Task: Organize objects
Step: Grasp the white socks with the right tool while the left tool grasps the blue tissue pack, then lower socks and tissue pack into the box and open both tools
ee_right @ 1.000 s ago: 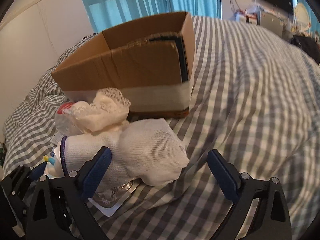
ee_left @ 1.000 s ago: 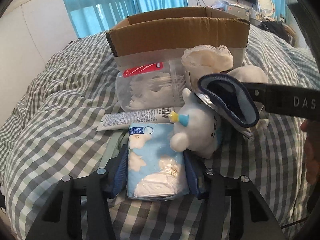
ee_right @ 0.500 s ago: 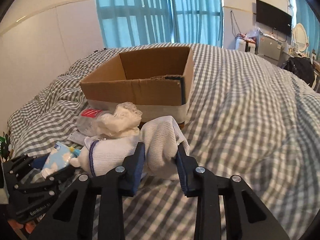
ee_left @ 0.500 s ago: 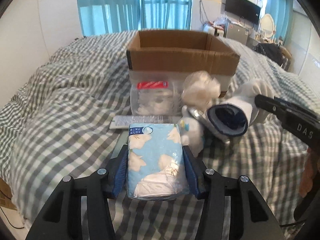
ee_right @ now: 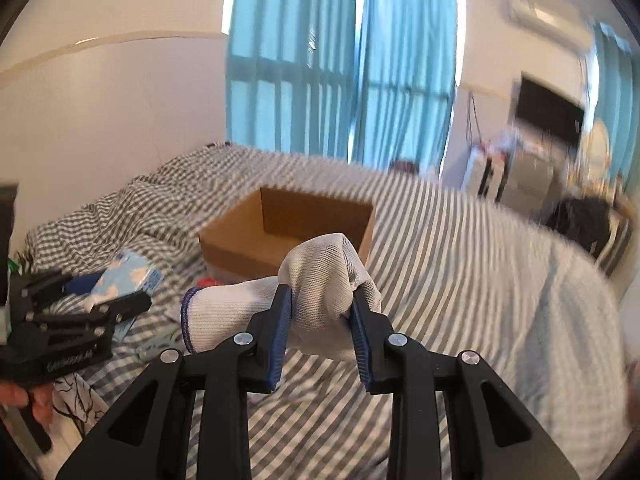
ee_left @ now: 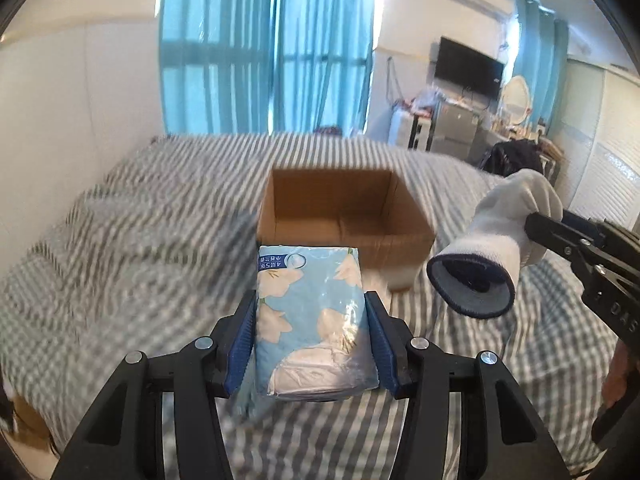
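Tissue pack clamped in left gripper, lower centre. White glove clamped in right gripper. Cardboard box mid-frame on checked bedcover.

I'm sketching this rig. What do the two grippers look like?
Both the left gripper and right gripper are black, angular linkage frames with silver screws and ribbed blue finger pads. White lettering marks their sides. No cables or sleeves show.
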Motion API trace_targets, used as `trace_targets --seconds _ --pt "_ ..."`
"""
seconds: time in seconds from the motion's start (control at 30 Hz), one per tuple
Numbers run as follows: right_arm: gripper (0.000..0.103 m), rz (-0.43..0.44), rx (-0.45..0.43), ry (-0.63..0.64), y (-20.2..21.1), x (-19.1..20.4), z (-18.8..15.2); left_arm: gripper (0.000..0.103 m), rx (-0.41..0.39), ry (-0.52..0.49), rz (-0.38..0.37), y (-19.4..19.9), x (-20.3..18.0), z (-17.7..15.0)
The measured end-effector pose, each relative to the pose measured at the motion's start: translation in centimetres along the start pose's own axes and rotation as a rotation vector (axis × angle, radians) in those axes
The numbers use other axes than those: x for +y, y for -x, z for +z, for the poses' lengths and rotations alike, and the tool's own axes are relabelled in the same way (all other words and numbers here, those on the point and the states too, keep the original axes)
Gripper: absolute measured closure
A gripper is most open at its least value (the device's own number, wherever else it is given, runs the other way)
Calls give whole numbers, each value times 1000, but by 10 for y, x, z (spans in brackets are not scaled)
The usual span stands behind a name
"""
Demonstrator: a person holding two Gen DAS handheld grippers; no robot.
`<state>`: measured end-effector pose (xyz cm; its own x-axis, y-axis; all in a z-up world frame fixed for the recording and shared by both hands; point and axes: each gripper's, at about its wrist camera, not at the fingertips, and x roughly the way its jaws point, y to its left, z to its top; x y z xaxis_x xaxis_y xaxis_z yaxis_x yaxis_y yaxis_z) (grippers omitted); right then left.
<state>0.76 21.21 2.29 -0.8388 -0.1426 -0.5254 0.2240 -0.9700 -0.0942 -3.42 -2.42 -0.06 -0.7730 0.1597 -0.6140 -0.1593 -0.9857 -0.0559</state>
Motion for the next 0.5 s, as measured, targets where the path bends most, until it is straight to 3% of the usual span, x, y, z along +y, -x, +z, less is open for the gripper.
trace_targets --seconds 0.3,0.5 --pt "75 4 -91 74 -5 -4 77 50 -56 -11 -66 -30 2 84" --pt "75 11 -87 74 -58 -19 115 50 -48 -35 -64 -84 7 120"
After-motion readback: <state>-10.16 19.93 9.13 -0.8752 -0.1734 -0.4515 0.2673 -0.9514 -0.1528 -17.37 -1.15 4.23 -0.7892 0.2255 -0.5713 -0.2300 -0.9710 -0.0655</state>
